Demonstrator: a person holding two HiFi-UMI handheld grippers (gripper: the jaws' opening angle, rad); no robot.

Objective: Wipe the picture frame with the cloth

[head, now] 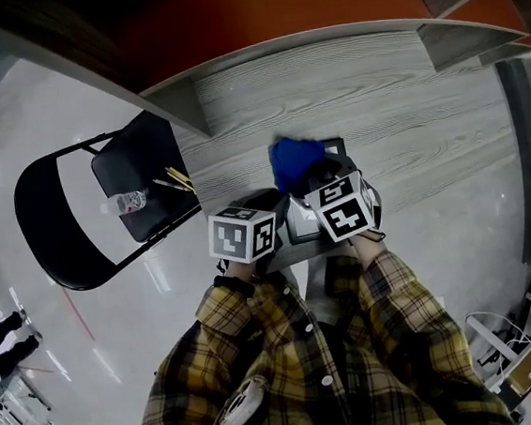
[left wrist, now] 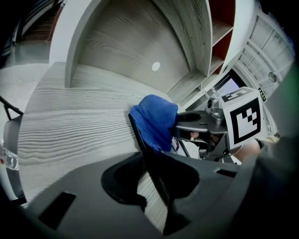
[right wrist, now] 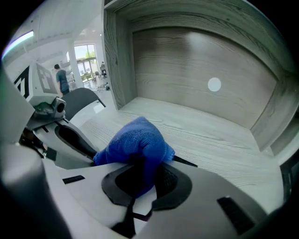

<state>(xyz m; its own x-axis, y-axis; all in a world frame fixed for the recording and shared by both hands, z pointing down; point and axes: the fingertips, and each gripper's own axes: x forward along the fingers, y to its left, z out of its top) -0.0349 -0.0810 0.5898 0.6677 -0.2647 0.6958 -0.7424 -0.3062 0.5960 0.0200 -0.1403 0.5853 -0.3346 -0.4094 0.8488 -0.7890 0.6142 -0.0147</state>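
While both grippers meet over the grey wood-grain desk [head: 406, 116], the left gripper [left wrist: 156, 184] has its jaws closed on the thin dark edge of the picture frame [left wrist: 148, 158]. In the left gripper view the frame runs edge-on from between the jaws toward twelve o'clock. The blue cloth [left wrist: 156, 119] is bunched over the frame's far end.

The right gripper [right wrist: 140, 179] is clamped on a fold of the same cloth [right wrist: 135, 142]. The wad swells out ahead of its jaws at twelve o'clock, and a sliver of the dark frame shows just past it at three o'clock. In the left gripper view, the right gripper's marker cube [left wrist: 245, 121] sits at three o'clock of the cloth.

Seen from the head view, the two marker cubes stand side by side just above the person's yellow plaid sleeves [head: 260, 339]. The cloth [head: 293, 161] is at twelve o'clock of them, with the frame's dark corner showing just beside it.

At nine o'clock of the grippers, off the desk's edge, stands a black folding chair [head: 143, 168]. A small clear bottle [head: 130, 202] and a pair of thin yellow sticks [head: 177, 180] lie on its seat. A pale round disc [right wrist: 214, 84] marks the back panel of the shelf recess behind the desk.
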